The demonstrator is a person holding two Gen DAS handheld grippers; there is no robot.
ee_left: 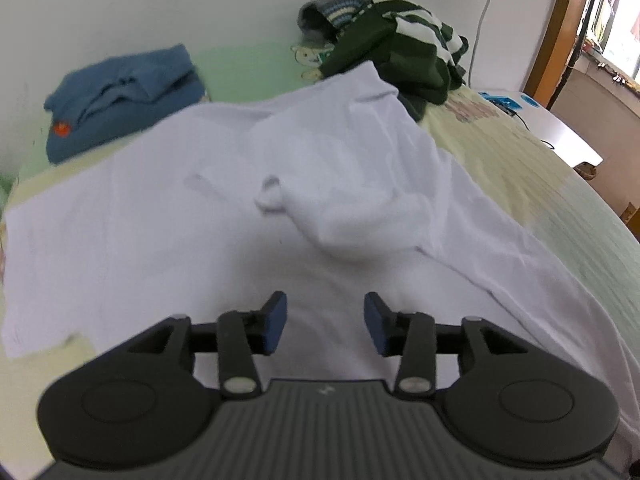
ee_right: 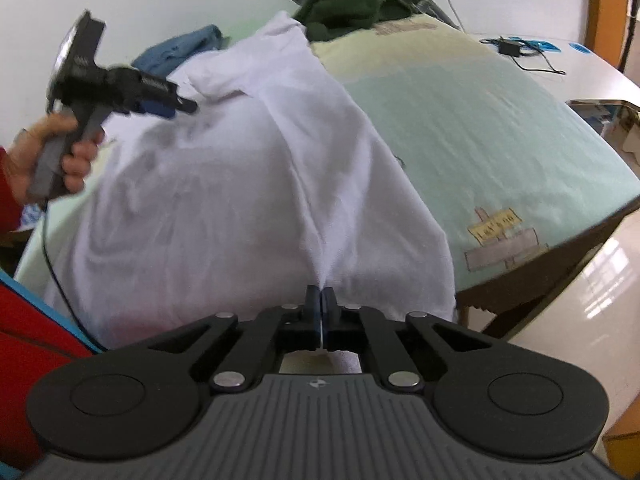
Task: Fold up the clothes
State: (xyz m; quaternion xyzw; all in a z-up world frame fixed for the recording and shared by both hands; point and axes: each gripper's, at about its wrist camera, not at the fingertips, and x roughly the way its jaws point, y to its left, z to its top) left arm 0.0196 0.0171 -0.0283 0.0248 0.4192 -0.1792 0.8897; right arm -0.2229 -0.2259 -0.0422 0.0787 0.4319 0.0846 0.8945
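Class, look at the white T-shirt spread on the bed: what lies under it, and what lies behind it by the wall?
Under the white T-shirt shows pale green and yellow bedding; what it covers is hidden. Behind it lie a blue garment and a dark green striped pile.

Black tool (ee_right: pixel 321 312), blue pads (ee_left: pixel 275 322), red sleeve (ee_right: pixel 8 184).

no readable words or numbers anywhere. only marks too blurred or small to make out: a small pale logo on the ribbed grey body of the left gripper (ee_left: pixel 325 325) and the same on the right gripper (ee_right: pixel 321 303); a red emblem on the blue garment (ee_left: pixel 61 129); dark scribbles on a yellow signpost print on the bedsheet (ee_right: pixel 497 227); greyish lettering on the sheet near the green striped clothes (ee_left: pixel 466 109).
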